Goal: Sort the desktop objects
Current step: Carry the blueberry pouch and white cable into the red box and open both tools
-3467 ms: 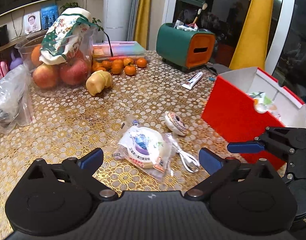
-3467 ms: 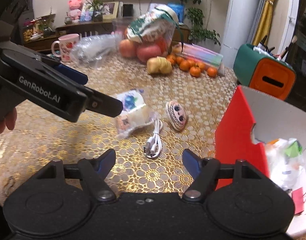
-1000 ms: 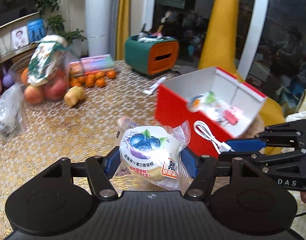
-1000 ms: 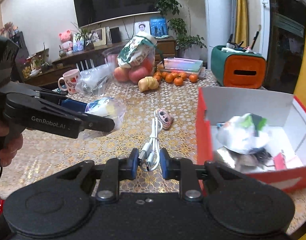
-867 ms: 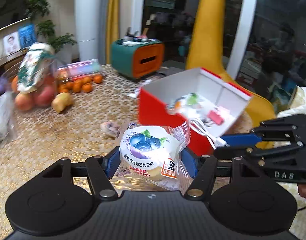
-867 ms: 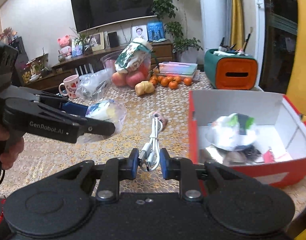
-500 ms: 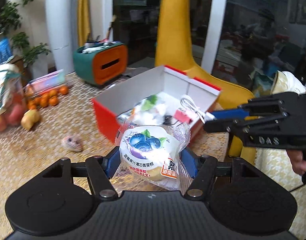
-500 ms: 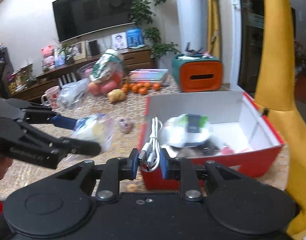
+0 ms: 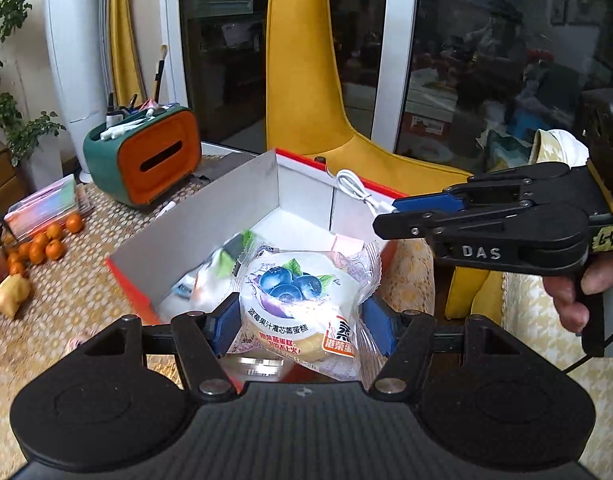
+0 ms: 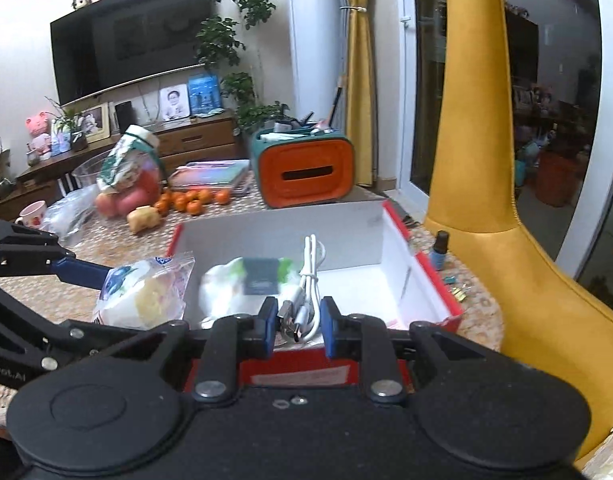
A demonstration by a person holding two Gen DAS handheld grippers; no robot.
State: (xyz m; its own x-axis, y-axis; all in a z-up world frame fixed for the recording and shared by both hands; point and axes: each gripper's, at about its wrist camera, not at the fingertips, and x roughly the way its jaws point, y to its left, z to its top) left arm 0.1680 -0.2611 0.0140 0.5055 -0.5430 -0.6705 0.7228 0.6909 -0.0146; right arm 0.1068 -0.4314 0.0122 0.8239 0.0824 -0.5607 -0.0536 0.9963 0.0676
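Both loads over the box, drops still to come

Left gripper clamps the cake, right gripper pinches the cable, both above the box. A packet's already inside; looks nearly done.

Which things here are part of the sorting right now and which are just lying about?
Part of the job:
- blueberry cake packet, in the left hand-held gripper
- white cable, in the right hand-held gripper
- red box

Lying about:
- oranges
- green-orange organiser
- small bottle
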